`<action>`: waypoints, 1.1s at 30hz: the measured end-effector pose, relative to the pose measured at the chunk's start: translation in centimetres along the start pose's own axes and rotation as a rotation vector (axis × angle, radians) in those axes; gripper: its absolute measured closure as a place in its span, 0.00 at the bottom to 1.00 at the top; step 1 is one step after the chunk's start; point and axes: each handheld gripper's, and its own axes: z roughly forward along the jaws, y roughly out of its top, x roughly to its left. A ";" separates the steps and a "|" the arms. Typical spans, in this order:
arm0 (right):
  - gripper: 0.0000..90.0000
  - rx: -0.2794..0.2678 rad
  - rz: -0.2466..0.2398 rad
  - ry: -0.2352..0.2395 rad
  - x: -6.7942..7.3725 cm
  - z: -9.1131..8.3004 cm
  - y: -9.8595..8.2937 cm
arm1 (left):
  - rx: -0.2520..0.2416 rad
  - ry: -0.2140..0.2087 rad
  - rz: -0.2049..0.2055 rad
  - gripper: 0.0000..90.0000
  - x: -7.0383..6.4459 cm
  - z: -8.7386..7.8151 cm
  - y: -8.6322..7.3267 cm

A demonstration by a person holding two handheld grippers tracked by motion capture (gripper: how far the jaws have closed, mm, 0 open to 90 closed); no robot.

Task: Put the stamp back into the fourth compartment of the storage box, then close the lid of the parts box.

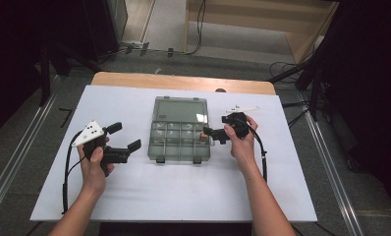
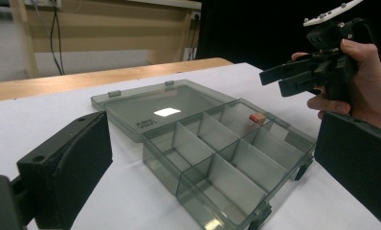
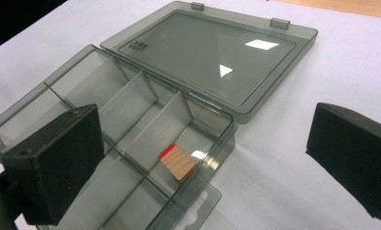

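White-topped wooden table [image 1: 134,196] on grey floor [image 1: 16,147] (cables trailing); dark curtains [image 1: 370,73].

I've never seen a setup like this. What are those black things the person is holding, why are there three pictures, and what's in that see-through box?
No robot here: a person holds a hand-held tool with two black jaws in each hand, the left gripper and the right gripper. The high view looks down from above the table. The other two pictures come from cameras riding on each gripper, looking along its jaws. On the table lies a clear organizer box, its lid folded back flat. One corner compartment holds a small wooden block with a red edge. Both grippers' jaws stand apart and hold nothing; the right one hovers at the box's edge.
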 end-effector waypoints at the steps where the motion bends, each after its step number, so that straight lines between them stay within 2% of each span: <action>1: 0.00 0.001 -0.007 -0.003 -0.1 0.0 -0.1 | 0.003 -0.001 0.002 0.00 0.0 0.3 0.0; 5: 0.00 -0.010 0.020 -0.001 -0.6 -0.2 -0.3 | 0.022 -0.004 0.006 0.00 0.1 1.4 0.1; 13: 0.00 -0.034 0.041 -0.004 -1.0 -0.6 -0.3 | 0.051 -0.014 -0.004 0.00 0.7 2.6 0.4; 18: 0.00 -0.067 0.072 0.017 -1.5 -0.3 -0.2 | 0.044 -0.017 -0.052 0.00 1.6 3.8 0.7; 25: 0.00 -0.072 0.117 0.045 -1.9 0.5 -0.2 | 0.054 -0.017 -0.081 0.00 3.0 6.4 1.3; 27: 0.00 -0.079 0.130 0.050 -2.1 0.6 -0.1 | 0.068 -0.009 -0.088 0.00 3.4 7.0 1.3; 29: 0.00 -0.086 0.149 0.058 -2.3 0.6 -0.1 | 0.079 0.014 -0.101 0.06 3.8 7.5 1.3; 33: 0.00 -0.077 0.153 0.067 -2.6 0.9 0.2 | 0.106 0.023 -0.111 0.06 4.5 8.2 1.5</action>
